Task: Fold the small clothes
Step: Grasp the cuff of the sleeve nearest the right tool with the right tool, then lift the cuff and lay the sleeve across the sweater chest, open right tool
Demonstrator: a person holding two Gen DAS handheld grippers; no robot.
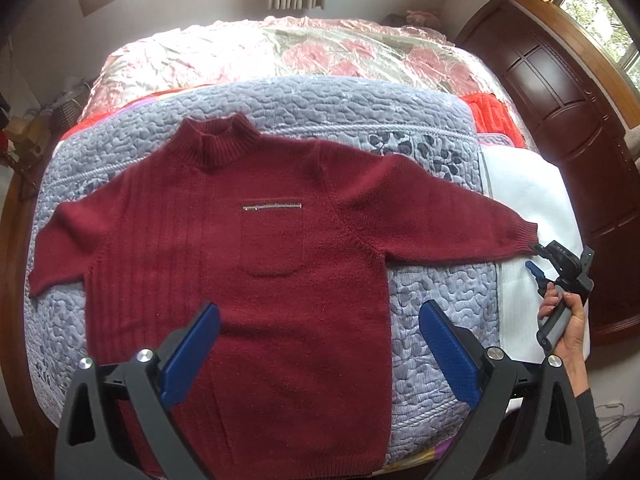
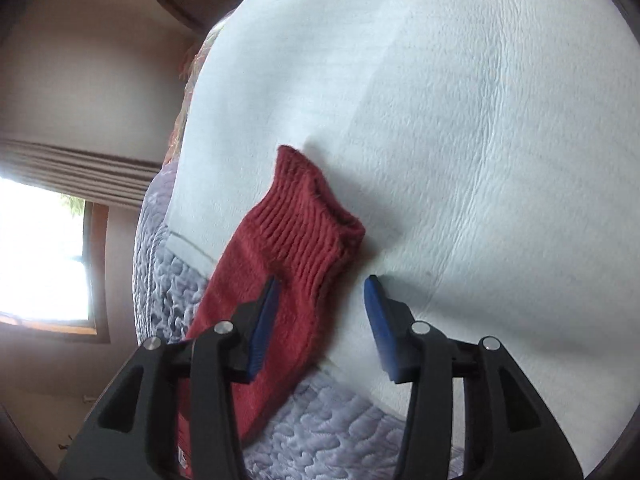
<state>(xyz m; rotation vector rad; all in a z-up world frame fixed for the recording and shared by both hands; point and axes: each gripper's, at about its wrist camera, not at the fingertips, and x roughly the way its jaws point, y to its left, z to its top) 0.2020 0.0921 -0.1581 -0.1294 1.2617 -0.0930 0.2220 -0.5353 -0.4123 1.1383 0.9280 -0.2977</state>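
Maroon sweater (image 1: 248, 280) flat, frame centre, sleeves spread for folding; right gripper (image 2: 320, 312) fingers parted astride cuff (image 2: 316, 220); left gripper (image 1: 320, 344) agape above hem.

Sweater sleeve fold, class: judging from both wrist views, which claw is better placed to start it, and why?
Right. The right claw is open at the ribbed cuff of the maroon sweater, one pad over the sleeve. The left claw hangs open above the sweater's hem, away from either sleeve.

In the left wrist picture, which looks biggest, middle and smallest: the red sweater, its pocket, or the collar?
1. Red sweater, by far.
2. Pocket and collar look about alike, so I won't rank them.
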